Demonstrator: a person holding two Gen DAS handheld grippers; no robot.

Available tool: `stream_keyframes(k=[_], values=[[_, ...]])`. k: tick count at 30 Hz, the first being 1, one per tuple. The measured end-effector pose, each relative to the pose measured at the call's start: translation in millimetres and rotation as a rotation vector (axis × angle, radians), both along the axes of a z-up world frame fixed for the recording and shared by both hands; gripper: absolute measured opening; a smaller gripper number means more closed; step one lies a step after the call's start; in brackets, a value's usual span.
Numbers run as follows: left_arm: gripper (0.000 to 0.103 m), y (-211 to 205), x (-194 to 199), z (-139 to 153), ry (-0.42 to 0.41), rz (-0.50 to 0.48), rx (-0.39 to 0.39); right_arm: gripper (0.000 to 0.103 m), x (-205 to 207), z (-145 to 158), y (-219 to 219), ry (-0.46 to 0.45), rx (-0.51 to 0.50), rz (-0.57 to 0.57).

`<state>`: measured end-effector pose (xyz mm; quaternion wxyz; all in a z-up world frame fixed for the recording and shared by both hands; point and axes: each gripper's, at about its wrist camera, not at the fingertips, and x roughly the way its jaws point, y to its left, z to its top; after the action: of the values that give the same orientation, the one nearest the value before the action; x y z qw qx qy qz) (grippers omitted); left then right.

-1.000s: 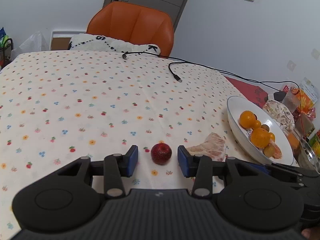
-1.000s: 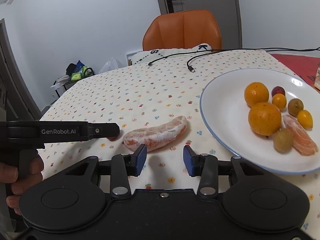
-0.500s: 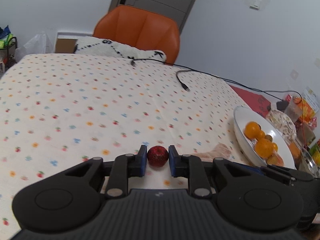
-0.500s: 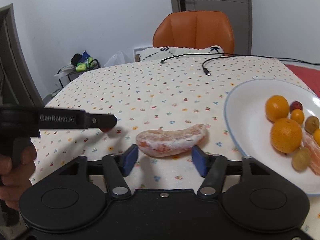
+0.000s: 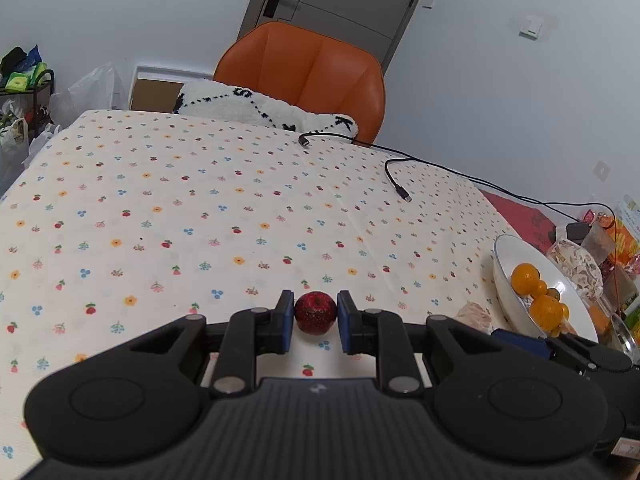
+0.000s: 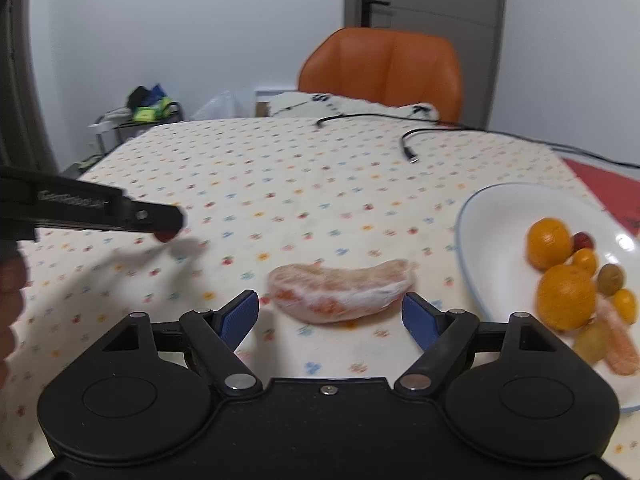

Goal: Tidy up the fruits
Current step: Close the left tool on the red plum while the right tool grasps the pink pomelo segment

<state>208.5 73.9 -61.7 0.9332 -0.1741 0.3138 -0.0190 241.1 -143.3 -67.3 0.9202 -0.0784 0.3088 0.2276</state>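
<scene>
Tongs first: the left tongs (image 5: pixel 316 320) are clamped on a small red fruit (image 5: pixel 315 312), low over the bench (image 5: pixel 200 208). The right tongs (image 6: pixel 330 318) gape wide around a peeled citrus segment (image 6: pixel 342 290) lying on the cloth, not yet gripped. Beside it, the white plate (image 6: pixel 496 216) already carries oranges and small fruits. Judging by that, these two pieces remain to be plated.
</scene>
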Motion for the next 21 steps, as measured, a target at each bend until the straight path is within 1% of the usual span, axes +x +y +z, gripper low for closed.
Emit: stream_keyframes(k=[1, 3, 11, 14, 15, 16, 20, 21], values=[[0.021, 1.0, -0.5, 0.1, -0.001, 0.001, -0.001, 0.079, 2.3, 0.0, -1.0, -0.001, -0.002, -0.017], [0.021, 3.2, -1.4, 0.1, -0.001, 0.003, -0.005, 0.080, 5.2, 0.3, -2.8, 0.004, 0.016, -0.014], [0.021, 11.5, -5.9, -0.8, 0.003, 0.013, -0.012, 0.083, 13.3, -1.1, 5.8, -0.015, -0.006, -0.006], [0.021, 14.2, -8.3, 0.6, -0.003, 0.013, -0.020, 0.088, 14.4, -1.2, 10.4, -0.005, -0.007, -0.016], [0.021, 15.0, -8.9, 1.0, -0.005, 0.014, -0.023, 0.092, 14.7, -1.6, 11.8, -0.004, -0.005, -0.015], [0.021, 15.8, -9.6, 1.4, -0.006, 0.014, -0.027, 0.094, 15.1, -2.6, 13.2, -0.006, -0.005, -0.010], [0.021, 17.0, -11.0, 2.6, -0.006, 0.014, -0.027, 0.093, 16.9, -5.2, 19.3, -0.026, -0.030, -0.008], [0.021, 16.8, -11.4, 3.1, -0.006, 0.015, -0.024, 0.091, 17.2, -5.0, 19.1, -0.027, -0.027, -0.011]])
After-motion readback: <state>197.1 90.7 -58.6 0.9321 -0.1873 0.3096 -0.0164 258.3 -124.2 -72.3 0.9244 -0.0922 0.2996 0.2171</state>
